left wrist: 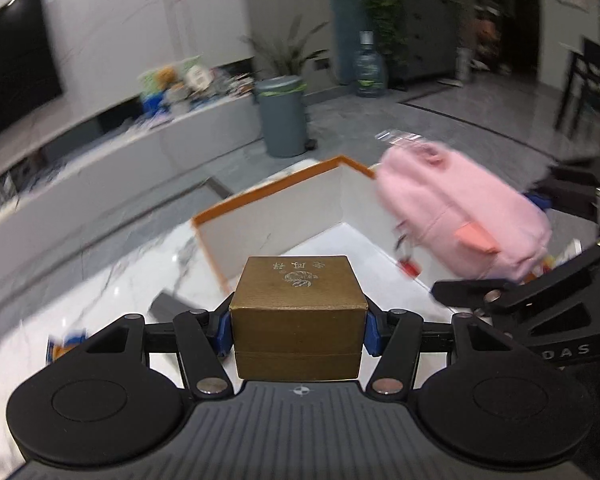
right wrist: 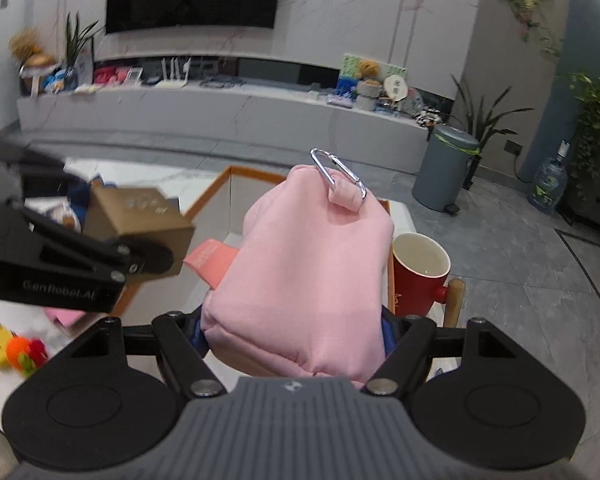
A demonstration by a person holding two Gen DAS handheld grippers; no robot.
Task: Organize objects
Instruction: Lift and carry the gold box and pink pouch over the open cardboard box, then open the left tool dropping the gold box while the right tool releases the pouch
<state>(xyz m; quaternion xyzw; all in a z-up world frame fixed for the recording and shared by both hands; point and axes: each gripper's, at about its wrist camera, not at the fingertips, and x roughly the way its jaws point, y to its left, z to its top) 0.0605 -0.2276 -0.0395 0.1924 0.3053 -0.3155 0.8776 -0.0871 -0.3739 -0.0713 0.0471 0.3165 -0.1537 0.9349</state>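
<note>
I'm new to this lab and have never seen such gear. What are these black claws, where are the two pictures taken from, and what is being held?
A person holds a two-finger gripper in each hand; each has a camera looking along its fingers. The left gripper clamps a small gold-brown box. The right gripper clamps a pink fabric pouch with a metal clip. Both hang by an open orange-edged box on a white marble table. A red mug stands beside that box.
</note>
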